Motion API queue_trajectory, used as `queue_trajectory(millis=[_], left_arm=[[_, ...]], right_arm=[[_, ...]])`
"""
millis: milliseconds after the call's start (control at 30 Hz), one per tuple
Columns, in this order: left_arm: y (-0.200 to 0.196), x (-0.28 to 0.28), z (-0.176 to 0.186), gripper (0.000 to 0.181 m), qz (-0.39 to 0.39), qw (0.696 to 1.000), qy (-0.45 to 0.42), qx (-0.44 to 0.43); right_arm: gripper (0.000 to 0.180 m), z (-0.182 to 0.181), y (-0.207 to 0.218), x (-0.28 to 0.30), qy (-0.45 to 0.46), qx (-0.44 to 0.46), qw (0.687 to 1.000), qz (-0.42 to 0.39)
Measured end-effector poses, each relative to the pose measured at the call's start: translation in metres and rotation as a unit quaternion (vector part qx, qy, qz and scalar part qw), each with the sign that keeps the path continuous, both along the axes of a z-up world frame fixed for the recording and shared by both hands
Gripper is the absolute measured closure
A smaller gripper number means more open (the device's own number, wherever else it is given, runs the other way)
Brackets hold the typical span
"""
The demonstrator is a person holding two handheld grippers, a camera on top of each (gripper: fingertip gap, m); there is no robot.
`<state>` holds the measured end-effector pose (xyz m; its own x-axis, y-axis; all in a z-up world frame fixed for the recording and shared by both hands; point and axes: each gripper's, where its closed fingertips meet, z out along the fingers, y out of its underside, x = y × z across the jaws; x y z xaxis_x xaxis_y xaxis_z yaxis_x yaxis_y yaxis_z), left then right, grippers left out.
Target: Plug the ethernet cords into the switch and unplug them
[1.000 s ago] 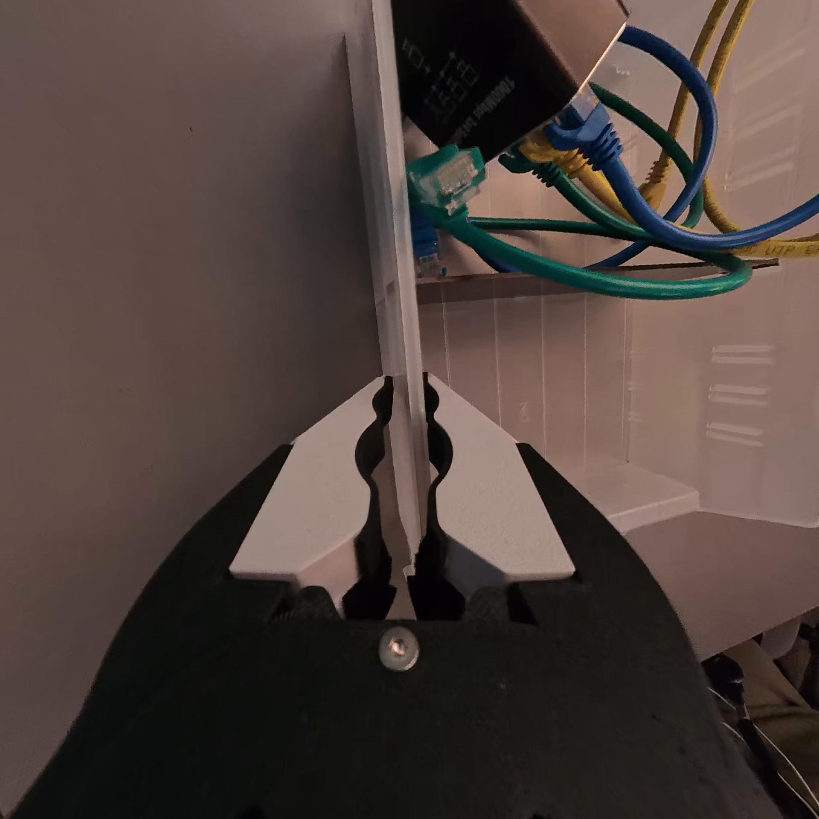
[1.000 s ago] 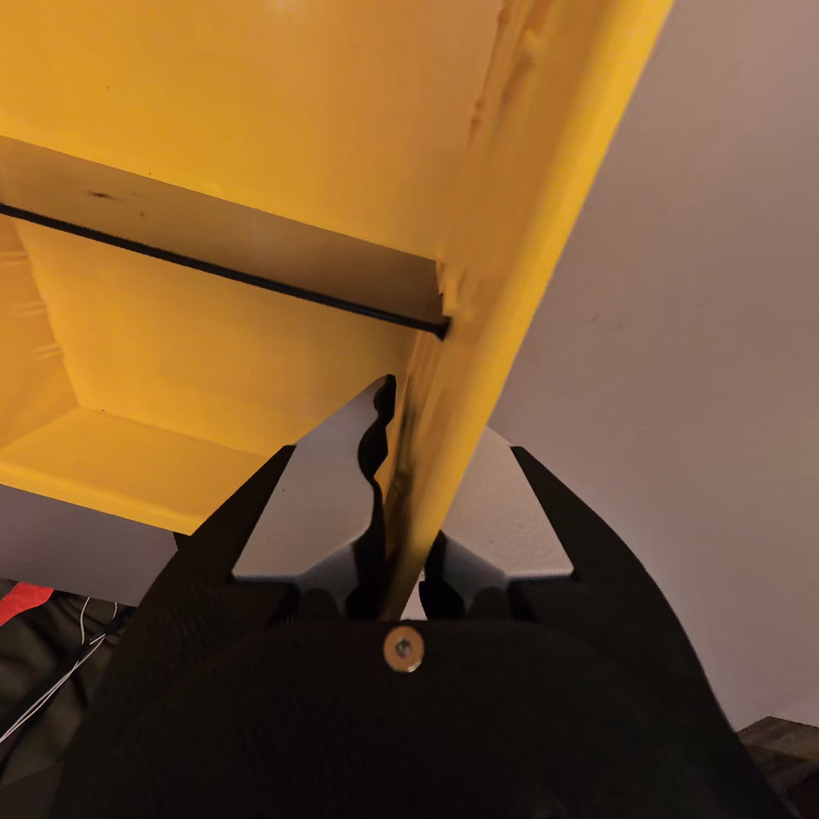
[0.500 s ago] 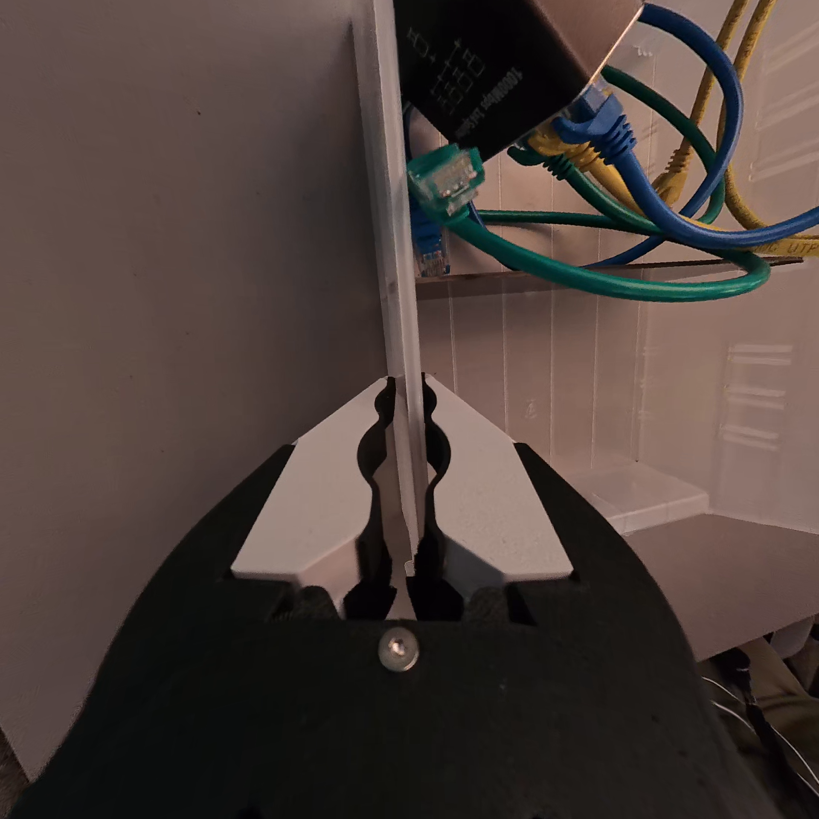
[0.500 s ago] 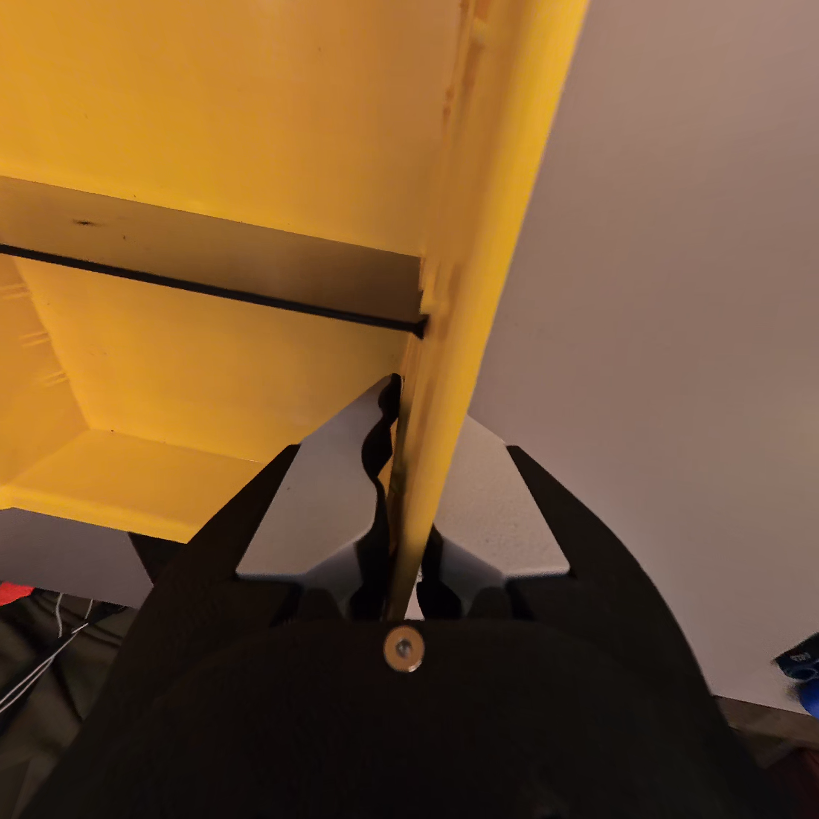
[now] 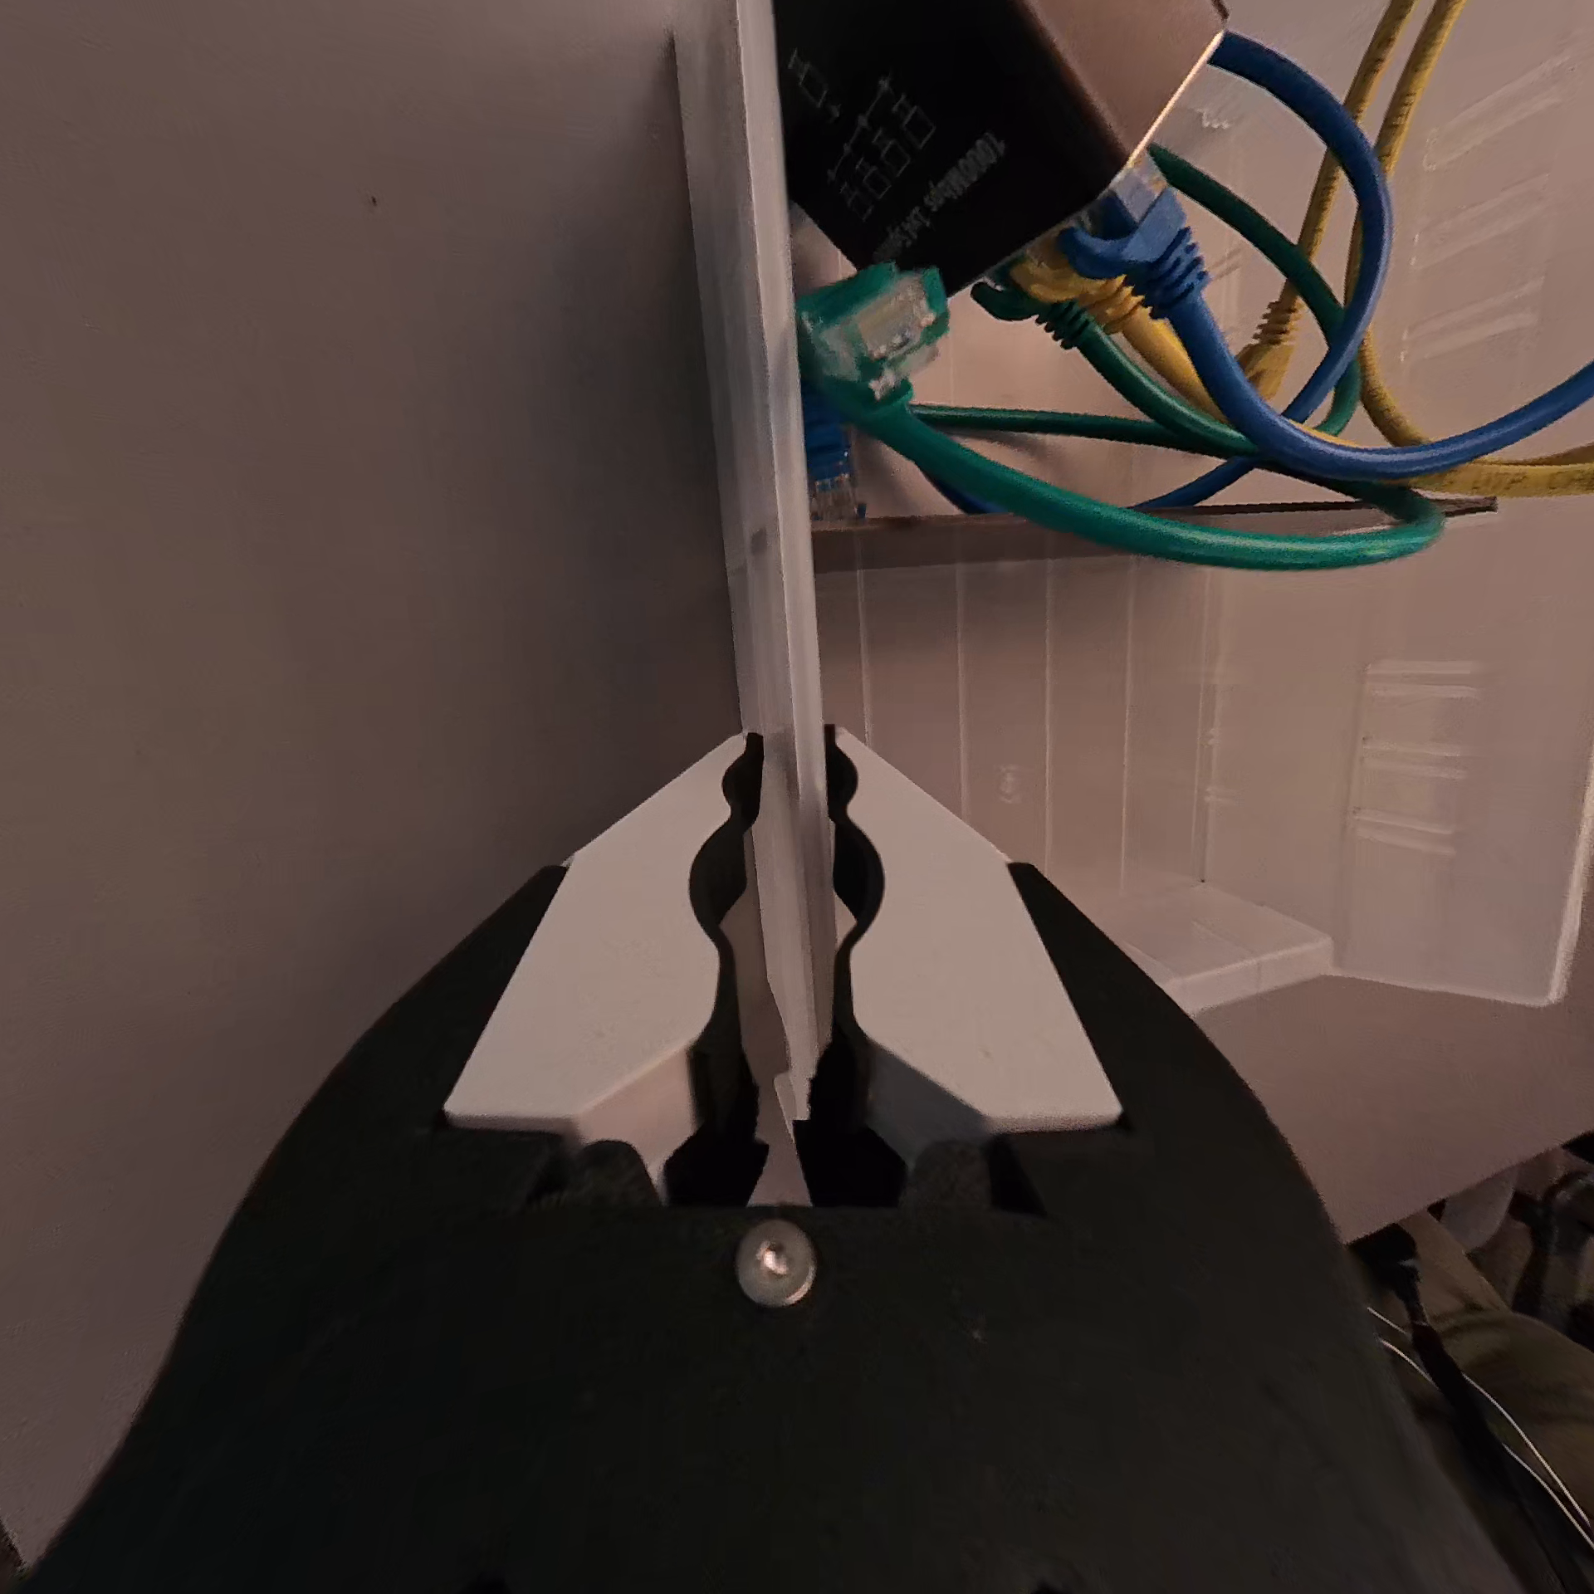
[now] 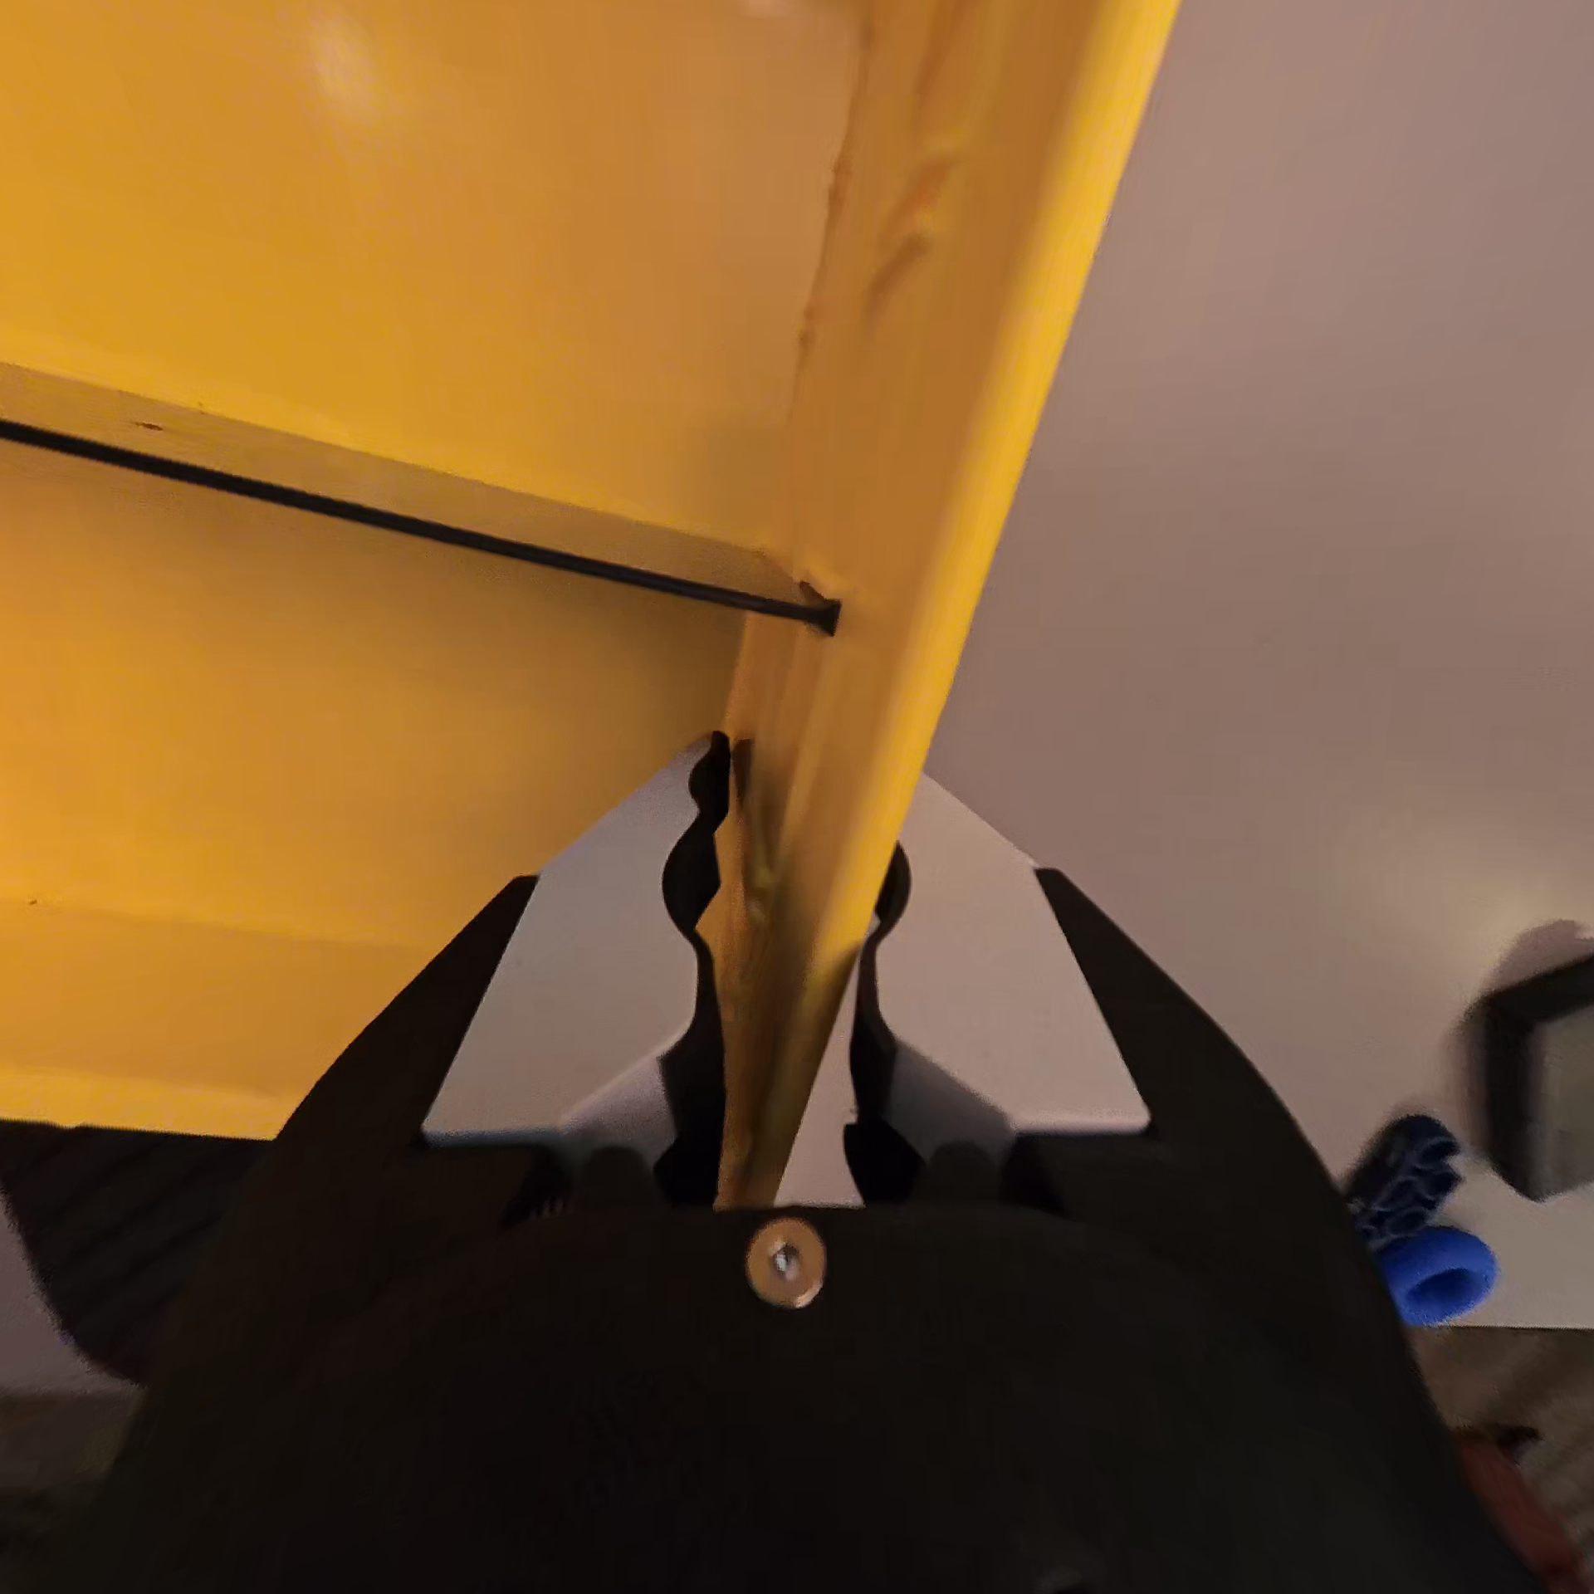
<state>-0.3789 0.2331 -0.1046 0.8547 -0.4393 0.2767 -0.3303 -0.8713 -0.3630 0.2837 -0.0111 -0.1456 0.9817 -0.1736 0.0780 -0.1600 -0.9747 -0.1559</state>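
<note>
your left gripper (image 5: pixel 792 750) is clamped on the clear bin's wall (image 5: pixel 759 517). inside, the black switch (image 5: pixel 949 129) sits tilted w/ blue (image 5: pixel 1208 345), yellow (image 5: pixel 1113 302) & green cords (image 5: pixel 1121 535); one green plug (image 5: pixel 871 332) hangs loose. your right gripper (image 6: pixel 806 759) is clamped on the yellow bin's wall (image 6: pixel 931 431).

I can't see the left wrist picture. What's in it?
The left gripper is shut on the thin edge of a clear plastic bin. Inside, a black switch has blue, yellow and green ethernet cords plugged in, and one green plug hangs loose.
</note>
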Motion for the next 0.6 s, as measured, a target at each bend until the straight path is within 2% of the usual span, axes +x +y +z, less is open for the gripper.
queue_trajectory(millis=[67,100,167,300,400,500,600], left_arm=[[0.000,-0.005,0.009,0.165,0.009,1.000,-0.007,0.010],[0.001,-0.009,0.016,0.158,0.018,1.000,-0.011,0.022],[0.003,-0.016,0.034,0.158,0.033,0.998,-0.023,0.055],[0.013,-0.031,0.095,0.151,0.081,0.978,-0.039,0.187],[0.011,-0.025,0.165,0.143,0.098,0.936,-0.098,0.324],[-0.009,0.000,0.221,0.128,0.073,0.887,-0.158,0.428],[-0.028,0.036,0.251,0.118,0.014,0.836,-0.174,0.521]], right_arm=[[0.147,0.017,0.009,0.000,-0.038,0.040,0.998,0.017],[0.139,0.027,0.013,0.001,-0.061,0.059,0.996,0.021],[0.139,0.053,0.020,0.009,-0.136,0.094,0.986,0.029],[0.137,0.129,0.045,0.005,-0.283,0.219,0.933,0.048],[0.118,0.195,0.069,-0.024,-0.347,0.359,0.864,0.065],[0.105,0.249,0.082,-0.055,-0.381,0.468,0.795,0.065],[0.068,0.279,0.100,-0.087,-0.354,0.544,0.756,0.082]])
